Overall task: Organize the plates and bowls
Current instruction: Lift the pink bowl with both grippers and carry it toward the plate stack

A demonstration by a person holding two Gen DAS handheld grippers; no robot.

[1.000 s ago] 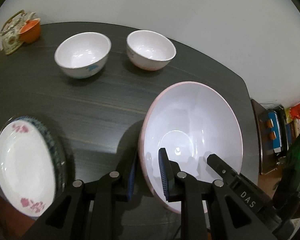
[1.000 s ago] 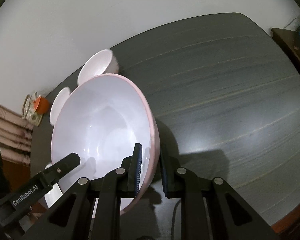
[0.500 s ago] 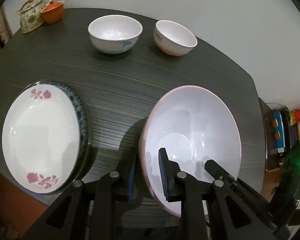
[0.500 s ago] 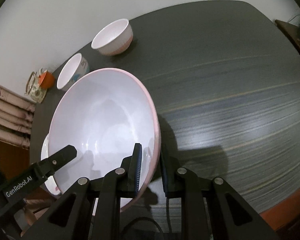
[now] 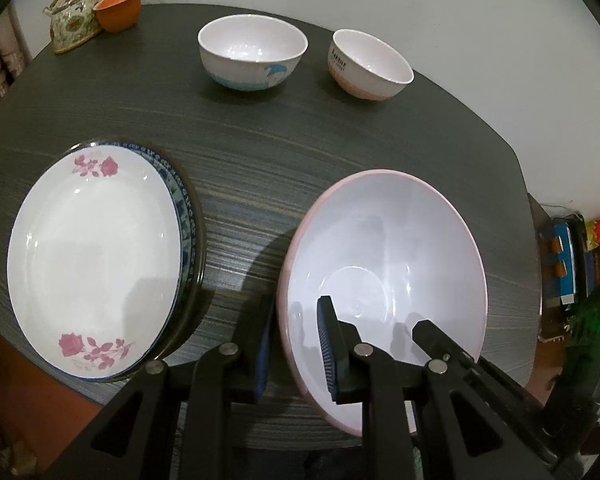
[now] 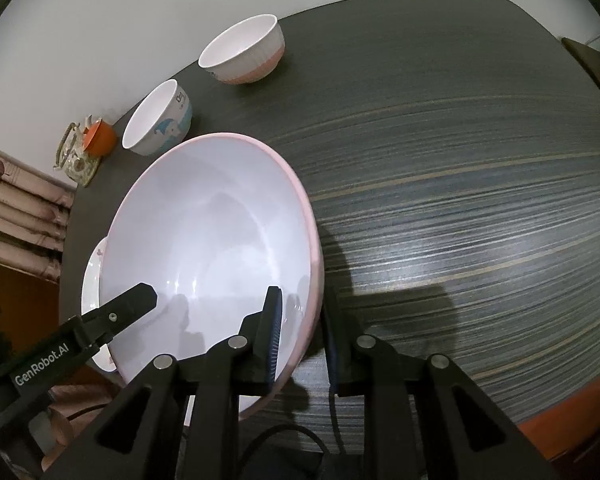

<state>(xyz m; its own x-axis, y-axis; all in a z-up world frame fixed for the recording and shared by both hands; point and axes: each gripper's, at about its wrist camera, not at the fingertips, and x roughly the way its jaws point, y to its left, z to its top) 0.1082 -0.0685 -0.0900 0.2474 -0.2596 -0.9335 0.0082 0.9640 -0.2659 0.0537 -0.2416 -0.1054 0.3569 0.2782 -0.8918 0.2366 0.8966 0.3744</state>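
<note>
We pinch the big pink bowl by opposite rims, left gripper and right gripper each with one finger inside. It hangs tilted above the desk, beside the stacked plates.

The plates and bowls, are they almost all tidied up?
Partly. The rose plate already sits on the blue-rimmed plate. The left gripper and right gripper both clamp the big pink bowl. The dolphin bowl and pink-based bowl stand apart, unstacked.
</note>
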